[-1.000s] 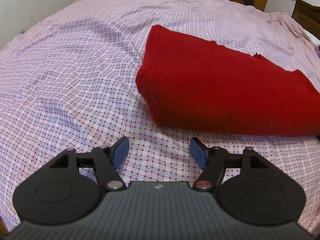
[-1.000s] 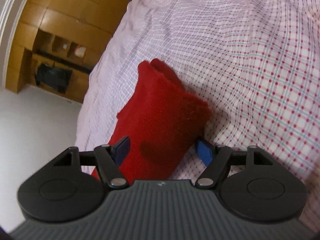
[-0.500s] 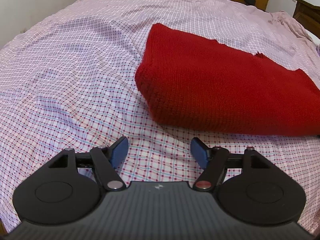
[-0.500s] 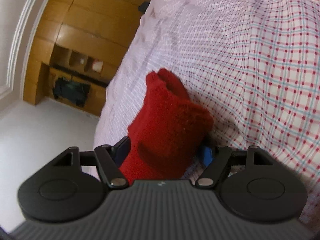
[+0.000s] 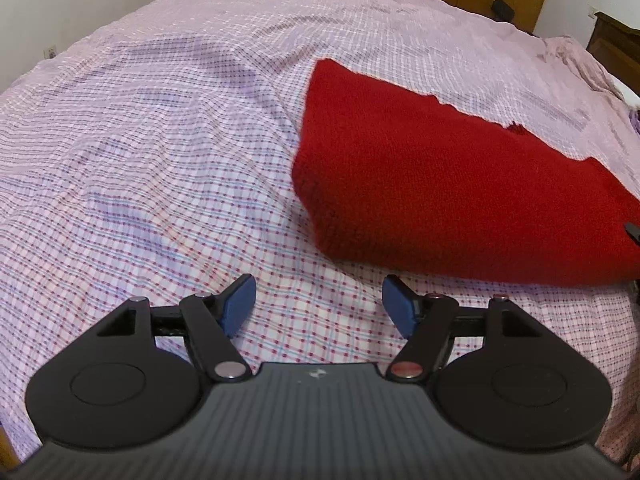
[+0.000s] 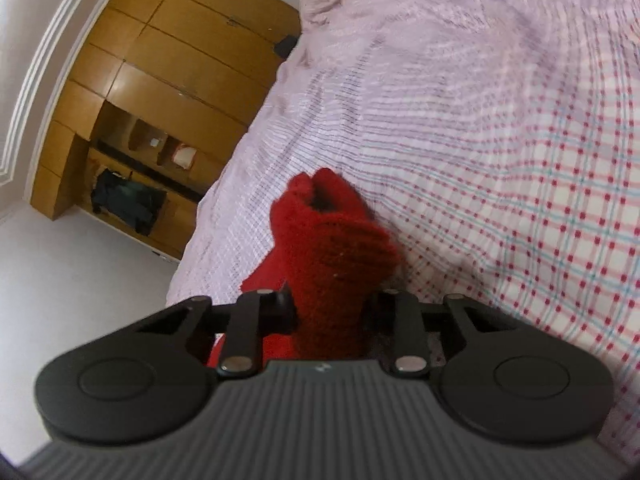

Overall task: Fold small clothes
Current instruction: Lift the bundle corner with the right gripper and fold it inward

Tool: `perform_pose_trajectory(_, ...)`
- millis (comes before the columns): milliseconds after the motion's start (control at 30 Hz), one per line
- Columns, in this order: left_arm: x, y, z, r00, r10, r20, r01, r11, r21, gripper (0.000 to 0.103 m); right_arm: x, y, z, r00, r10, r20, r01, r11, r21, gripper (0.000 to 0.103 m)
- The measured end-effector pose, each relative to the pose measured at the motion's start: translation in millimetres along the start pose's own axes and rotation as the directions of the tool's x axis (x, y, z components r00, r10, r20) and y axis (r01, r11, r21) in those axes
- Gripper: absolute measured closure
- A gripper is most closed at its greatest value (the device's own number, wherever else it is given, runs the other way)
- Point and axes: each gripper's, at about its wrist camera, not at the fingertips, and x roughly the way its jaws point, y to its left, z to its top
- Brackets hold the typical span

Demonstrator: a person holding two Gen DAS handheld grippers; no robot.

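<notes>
Right wrist view: red knit garment (image 6: 332, 264) sat centre frame on the checked bedsheet (image 6: 520, 160), bunched between my right gripper (image 6: 330, 312), whose jaws had just closed onto it. My left gripper (image 5: 319, 302) stood wide, empty, low in its frame, near the garment's edge.

My left wrist view tilts down past its gripper (image 5: 318, 306) over the bed (image 5: 160, 160), my right sits close, nearer level, both sharing the red knit (image 5: 460, 200).

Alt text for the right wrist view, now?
The right claw has just closed on a bunched edge of the red knit garment, which lies on a pink checked bedsheet. A wooden wardrobe stands behind.
</notes>
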Motion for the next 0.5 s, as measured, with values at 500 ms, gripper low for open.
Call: perform_pose_trajectory(500, -8.9, 13.3, 18.6, 0.999, 0.003, 0.045, -0.002, 1.000, -0.030, 0.028, -11.5, 77.8, 0.4, 0.999, 0.027, 0.041, -0.010, 0.925, -0.379, 0.077)
